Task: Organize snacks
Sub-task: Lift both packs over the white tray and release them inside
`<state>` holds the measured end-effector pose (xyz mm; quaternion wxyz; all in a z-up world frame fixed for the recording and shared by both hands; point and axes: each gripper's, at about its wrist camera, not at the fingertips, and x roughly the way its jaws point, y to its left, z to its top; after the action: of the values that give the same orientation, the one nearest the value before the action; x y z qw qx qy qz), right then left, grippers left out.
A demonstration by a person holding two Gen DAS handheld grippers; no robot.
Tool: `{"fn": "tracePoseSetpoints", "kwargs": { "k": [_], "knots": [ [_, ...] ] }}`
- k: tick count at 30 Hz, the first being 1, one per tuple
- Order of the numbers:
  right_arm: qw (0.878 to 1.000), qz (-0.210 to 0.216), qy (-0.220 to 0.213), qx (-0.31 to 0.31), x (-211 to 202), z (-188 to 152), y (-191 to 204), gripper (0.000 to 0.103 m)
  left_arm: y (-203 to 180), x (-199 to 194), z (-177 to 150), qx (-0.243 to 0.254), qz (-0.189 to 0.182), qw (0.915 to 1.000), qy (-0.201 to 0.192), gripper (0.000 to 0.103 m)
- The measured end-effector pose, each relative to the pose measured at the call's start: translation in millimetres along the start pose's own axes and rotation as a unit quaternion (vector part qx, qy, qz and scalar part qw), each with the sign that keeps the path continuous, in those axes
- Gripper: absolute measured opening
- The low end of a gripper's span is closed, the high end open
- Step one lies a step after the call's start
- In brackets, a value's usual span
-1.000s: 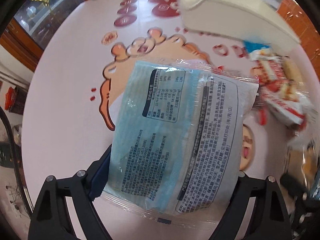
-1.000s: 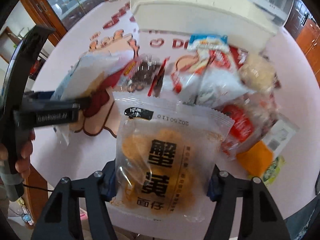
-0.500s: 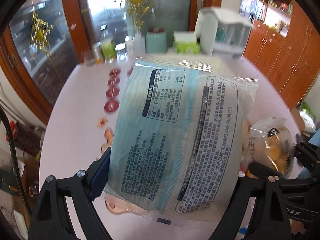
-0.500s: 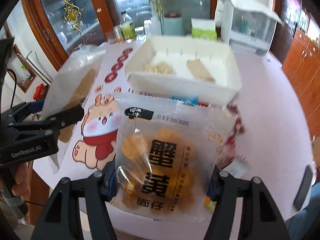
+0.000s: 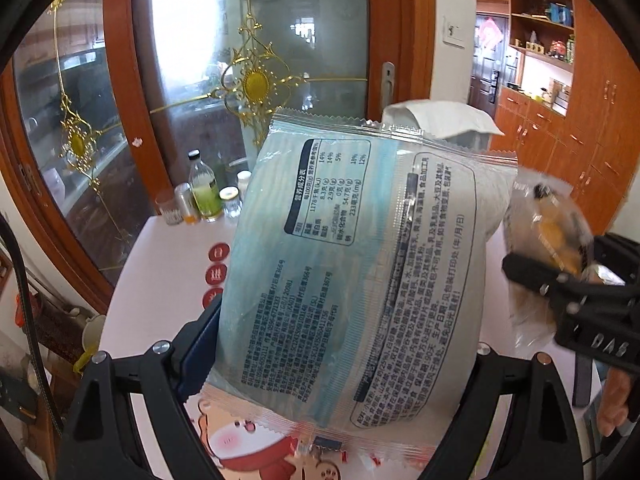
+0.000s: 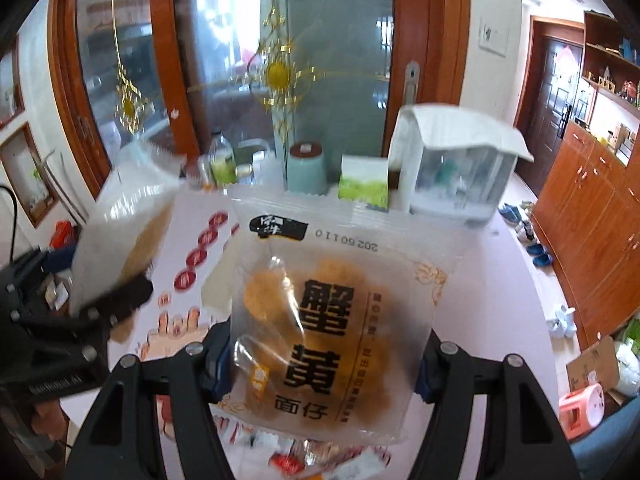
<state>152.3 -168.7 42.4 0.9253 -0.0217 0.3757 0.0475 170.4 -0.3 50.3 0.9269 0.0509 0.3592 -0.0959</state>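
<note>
1. Left gripper point(image 5: 344, 364): your jaws are clamped on the blue-white snack packet point(image 5: 356, 264), pinching its lower part from both sides. It's held up off the table point(image 5: 168, 256), back side with the nutrition panel facing the camera, top seam tilted a bit right.
2. That packet looks light and soft, a puffy film pouch with a crimped seam top and bottom. Film is slick, so I'd say keep the squeeze on the body edges, not the seam, and don't crush it; the contents are probably bread or cake and will squash.
3. Bottles point(image 5: 204, 196) and jars sit at the far table edge, well apart from both packets. Ignore them.
4. Right gripper point(image 6: 324, 364): your jaws are closed on the crab-roe noodle snack packet point(image 6: 332, 320), gripping its lower sides. It's also in the air above the table, front label facing the camera, roughly upright.
5. This one is a light frosted pouch with round crunchy pieces inside. Judgement: brittle, so squeeze only enough to stop slip; the air cushion gives, so the grip can feel spongy.
6. Both packets are up side by side, near each other but not touching as far as I can tell.
7. More loose snacks point(image 6: 304, 456) blur at the bottom of the right view, not yet sorted. No bin is visible right now, so find it before lowering either packet.
</note>
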Motion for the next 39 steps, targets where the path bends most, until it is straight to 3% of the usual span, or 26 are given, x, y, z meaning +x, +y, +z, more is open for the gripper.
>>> {"fn": "tracePoseSetpoints", "kwargs": {
  "k": [5, 13, 26, 29, 32, 36, 39],
  "knots": [
    [1.0, 0.0, -0.007, 0.007, 17.5, 39.0, -19.9, 0.067, 2.5, 28.3, 40.0, -0.021, 0.021, 0.9996, 0.002, 0.089],
    [1.0, 0.016, 0.023, 0.013, 68.4, 81.6, -34.3, 0.068, 15.9, 86.4, 71.2, -0.044, 0.046, 0.9974, 0.034, 0.089],
    [0.992, 0.058, 0.109, 0.039, 152.2, 78.7, -37.7, 0.07, 20.1, 168.3, 68.7, -0.056, 0.043, 0.9927, 0.097, 0.091],
    [0.989, 0.064, 0.124, 0.054, 170.2, 76.7, -39.4, 0.079, 22.3, 182.7, 66.6, -0.069, 0.022, 0.9906, 0.116, 0.093],
    [0.985, 0.076, 0.127, 0.086, 182.2, 74.1, -46.2, 0.082, 30.5, 192.5, 65.3, -0.088, 0.004, 0.9889, 0.12, 0.103],
    [0.978, 0.083, 0.128, 0.145, 192.9, 71.1, -59.8, 0.088, 36.1, 193.7, 65.4, -0.093, 0.006, 0.9894, 0.111, 0.103],
    [0.979, 0.079, 0.121, 0.146, 194.2, 71.3, -61.2, 0.093, 37.8, 192.6, 65.6, -0.09, 0.006, 0.9899, 0.11, 0.103]
  ]
}}
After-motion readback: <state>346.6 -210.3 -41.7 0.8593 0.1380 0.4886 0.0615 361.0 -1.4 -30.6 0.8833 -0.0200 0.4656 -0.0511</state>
